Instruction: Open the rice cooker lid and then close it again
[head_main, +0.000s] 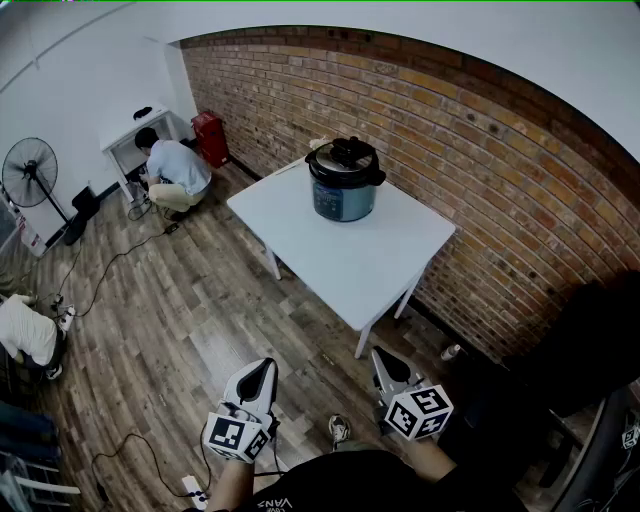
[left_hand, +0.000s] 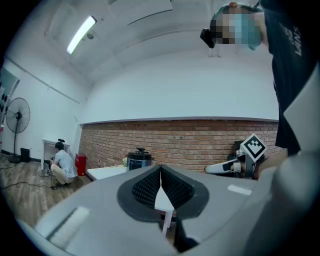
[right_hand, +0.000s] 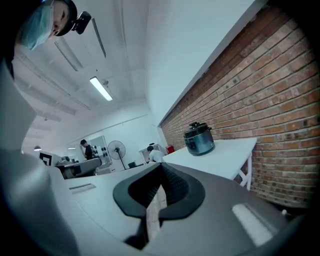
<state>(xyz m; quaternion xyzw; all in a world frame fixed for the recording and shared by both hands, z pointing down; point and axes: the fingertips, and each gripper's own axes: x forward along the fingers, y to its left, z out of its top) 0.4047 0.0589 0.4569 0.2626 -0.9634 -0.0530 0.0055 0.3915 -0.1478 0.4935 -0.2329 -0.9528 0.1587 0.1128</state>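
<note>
The rice cooker (head_main: 345, 185), its lid (head_main: 346, 157) down, sits on the table (head_main: 340, 265) by the brick wall (head_main: 480, 170). The head view shows the left hand-held gripper (head_main: 267, 365) and right hand-held gripper (head_main: 379, 354) well short of it; their own views show jaws pressed together, empty.

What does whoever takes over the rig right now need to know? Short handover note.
Left gripper: jaws shut, empty, held over the wooden floor, short of the white table.
Right gripper: jaws shut, empty, beside the left one, also short of the table.
Rice cooker: upright on the table's far side, near the brick wall; lid down.
Done: nothing visible; neither gripper touches the cooker.
Left: approach, open the lid, close it again.
</note>
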